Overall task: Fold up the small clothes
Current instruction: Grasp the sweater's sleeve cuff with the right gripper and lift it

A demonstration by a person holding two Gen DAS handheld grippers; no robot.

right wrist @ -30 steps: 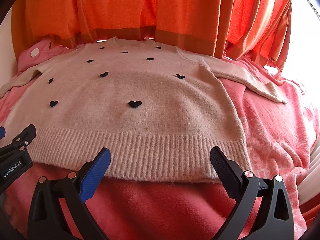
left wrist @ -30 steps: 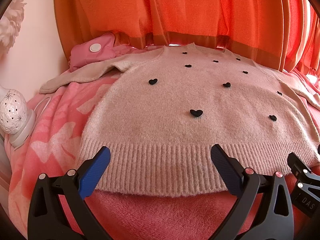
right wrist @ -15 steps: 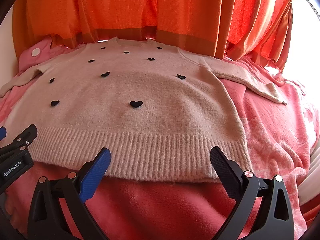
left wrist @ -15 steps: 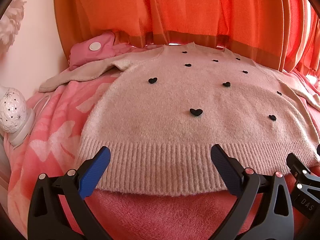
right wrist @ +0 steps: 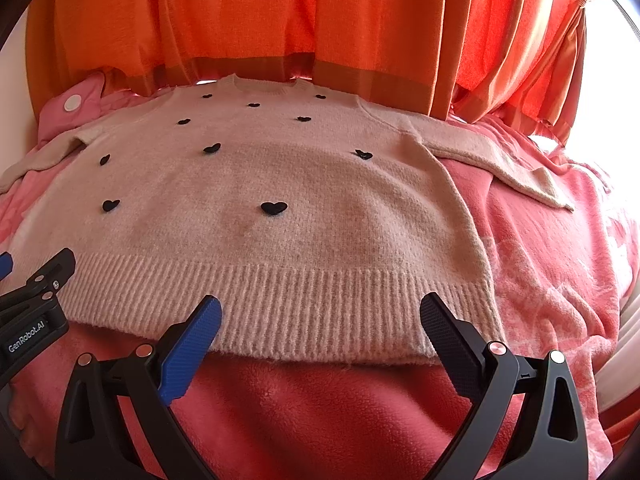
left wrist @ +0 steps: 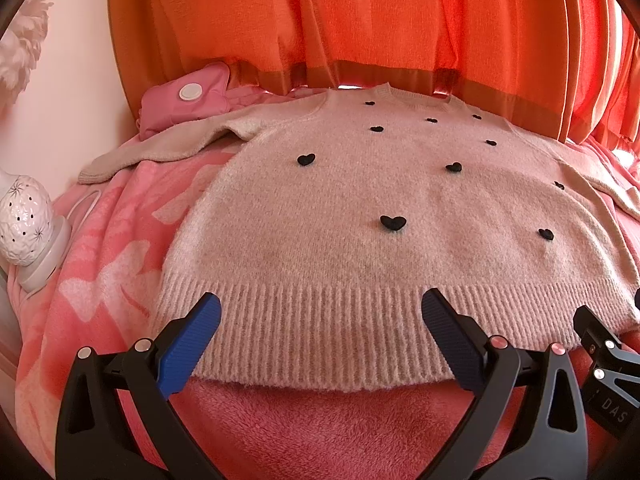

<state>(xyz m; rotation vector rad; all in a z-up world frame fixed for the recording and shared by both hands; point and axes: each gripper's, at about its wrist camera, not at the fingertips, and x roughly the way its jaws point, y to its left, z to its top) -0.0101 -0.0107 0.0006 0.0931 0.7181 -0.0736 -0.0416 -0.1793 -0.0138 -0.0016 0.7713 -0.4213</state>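
Observation:
A small beige knit sweater [left wrist: 360,208] with black hearts lies flat, front up, on a pink blanket [left wrist: 112,248]; it also shows in the right wrist view [right wrist: 256,208]. Its sleeves spread to the left [left wrist: 160,148] and right [right wrist: 500,160]. My left gripper [left wrist: 320,312] is open and empty, just above the left part of the ribbed hem [left wrist: 320,320]. My right gripper [right wrist: 320,312] is open and empty, above the right part of the hem. Each gripper shows at the edge of the other's view.
Orange curtains [left wrist: 360,20] hang right behind the sweater's collar. A pink pouch with a white button [left wrist: 188,96] lies at the back left. A white ceramic lamp [left wrist: 24,216] with a cord stands at the left edge. The blanket [right wrist: 560,280] drops off at the right.
Both grippers have edged very slightly forward toward the hem. The sweater has not moved and both stay open.

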